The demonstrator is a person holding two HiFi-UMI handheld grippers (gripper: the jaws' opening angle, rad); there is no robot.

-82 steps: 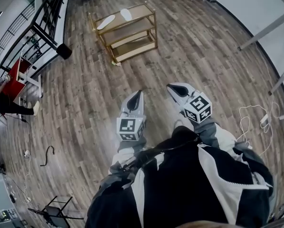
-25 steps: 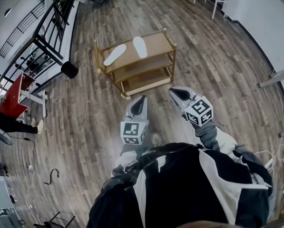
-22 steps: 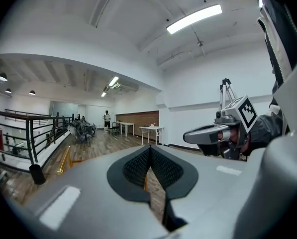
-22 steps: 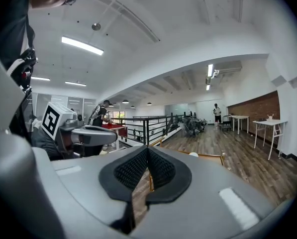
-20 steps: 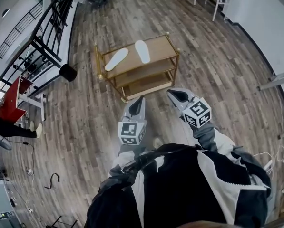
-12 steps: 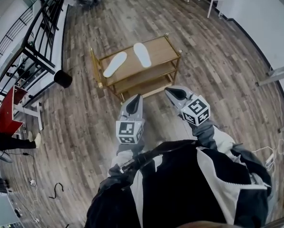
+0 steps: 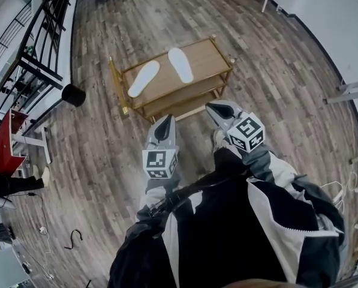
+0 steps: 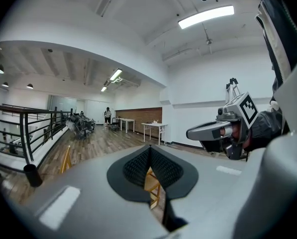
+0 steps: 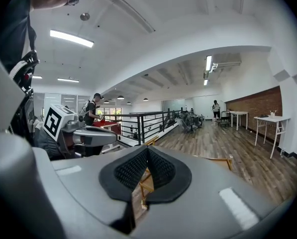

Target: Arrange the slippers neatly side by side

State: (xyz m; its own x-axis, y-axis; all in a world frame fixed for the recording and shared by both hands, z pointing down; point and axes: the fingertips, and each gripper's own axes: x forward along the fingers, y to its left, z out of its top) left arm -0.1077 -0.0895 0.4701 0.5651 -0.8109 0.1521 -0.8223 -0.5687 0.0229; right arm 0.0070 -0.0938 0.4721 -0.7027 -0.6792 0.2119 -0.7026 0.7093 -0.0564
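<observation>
White flat slippers (image 7: 143, 78) lie splayed on the gold-framed wooden shelf (image 7: 208, 56), still unarranged; your left tool (image 7: 167, 121) and right tool (image 7: 214, 107) hover clenched, empty.

We see matt white slippers (image 7: 144, 78) on a rack (image 7: 207, 56) of shiny gold metal and smooth wood, over a grainy plank floor (image 7: 101, 155). The left claw (image 8: 149, 153) and right claw (image 9: 147, 156) are matt grey plastic with ribbed black pads (image 8: 136, 166).
</observation>
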